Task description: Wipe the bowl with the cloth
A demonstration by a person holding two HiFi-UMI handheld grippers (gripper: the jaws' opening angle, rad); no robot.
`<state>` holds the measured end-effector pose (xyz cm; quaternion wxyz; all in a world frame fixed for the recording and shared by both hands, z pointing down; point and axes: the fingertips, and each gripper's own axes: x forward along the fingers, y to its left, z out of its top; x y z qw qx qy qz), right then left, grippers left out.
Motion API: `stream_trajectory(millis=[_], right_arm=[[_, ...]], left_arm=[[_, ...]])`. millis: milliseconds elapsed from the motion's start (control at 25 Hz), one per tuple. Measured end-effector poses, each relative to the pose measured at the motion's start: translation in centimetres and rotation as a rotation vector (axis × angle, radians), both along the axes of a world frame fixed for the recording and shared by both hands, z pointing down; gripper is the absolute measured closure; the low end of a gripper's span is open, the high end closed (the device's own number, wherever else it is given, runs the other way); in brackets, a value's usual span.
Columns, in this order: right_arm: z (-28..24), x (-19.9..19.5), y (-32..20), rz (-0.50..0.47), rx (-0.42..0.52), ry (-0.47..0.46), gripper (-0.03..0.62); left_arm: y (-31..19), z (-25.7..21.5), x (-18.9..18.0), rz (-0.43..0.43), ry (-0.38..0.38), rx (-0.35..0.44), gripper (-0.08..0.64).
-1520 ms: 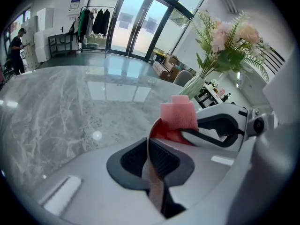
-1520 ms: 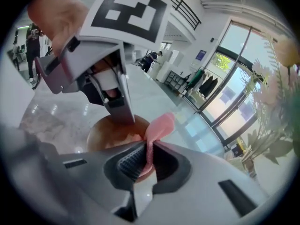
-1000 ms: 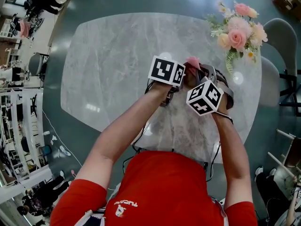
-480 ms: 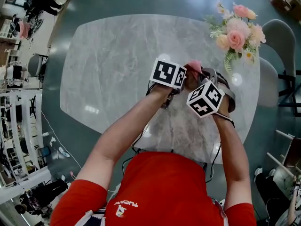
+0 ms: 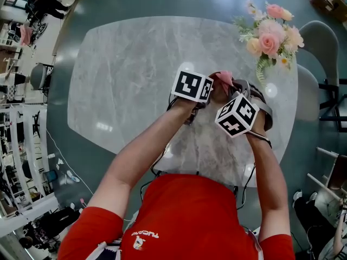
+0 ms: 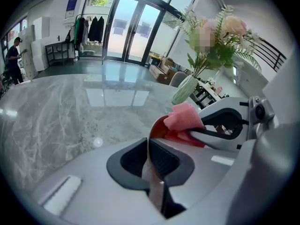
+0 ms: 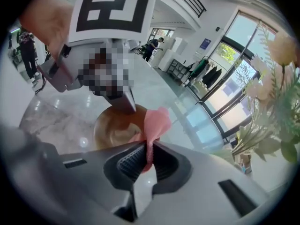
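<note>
In the left gripper view my left gripper [image 6: 149, 156] is shut on the thin rim of a brown bowl [image 6: 157, 127], held tilted above the marble table [image 5: 130, 69]. In the right gripper view my right gripper [image 7: 149, 161] is shut on a pink cloth [image 7: 157, 121], whose lower part lies against the bowl's [image 7: 112, 130] inside. In the head view the cloth [image 5: 223, 79] peeks out between the two marker cubes. The cubes and hands hide most of the bowl there.
A vase of pink flowers [image 5: 268, 37] stands at the table's far right corner. Grey chairs [image 5: 325, 42] stand beyond that corner. The person's arms and red shirt fill the near side of the head view.
</note>
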<state>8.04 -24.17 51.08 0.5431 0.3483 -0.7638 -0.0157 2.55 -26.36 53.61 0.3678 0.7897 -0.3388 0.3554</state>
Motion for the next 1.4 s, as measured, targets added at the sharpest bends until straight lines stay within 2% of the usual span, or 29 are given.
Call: stream_trajectory(millis=[120,280,480,600,680,840,1040,1280,1400], right_arm=[[-0.3,0.2,0.1,-0.008,-0.002,0.018,0.572],[0.4,-0.3,1.5,-0.052,-0.092,0.034,0.572],[-0.3,0.1,1.1,-0.048,-0.070,0.045,0.572],[-0.1,-0.2,1.9,-0.074,-0.112,0.050,0.573],[0.2,-0.9,2.6,-0.099,-0.151,0.030,0.572],[0.1,-0.8,2.3,-0.087,-0.134,0.025,0.572],[0.6,-2.5,3.7,-0.140,-0.217,-0.037,0.572],[0.6,-3.0,3.8,-0.144,-0.227,-0.051,0.572],[0.5,-4.6,4.4,-0.174,-0.265,-0.116,0.572]], left_arm=[[-0.1,0.0,0.0,-0.010,0.007,0.001,0.540],[-0.2,-0.2,-0.1,-0.019,0.012,0.002,0.540],[-0.2,-0.4,-0.1,-0.034,0.028,-0.002,0.540],[-0.3,-0.4,-0.1,-0.044,0.039,-0.008,0.540],[-0.4,-0.3,-0.2,-0.049,0.039,-0.009,0.540],[-0.5,-0.3,-0.2,-0.061,0.050,-0.016,0.540],[-0.4,-0.2,-0.2,-0.066,0.054,-0.023,0.540],[-0.3,-0.2,-0.4,-0.085,0.068,-0.033,0.540],[-0.1,-0.2,-0.4,-0.086,0.066,-0.035,0.540]])
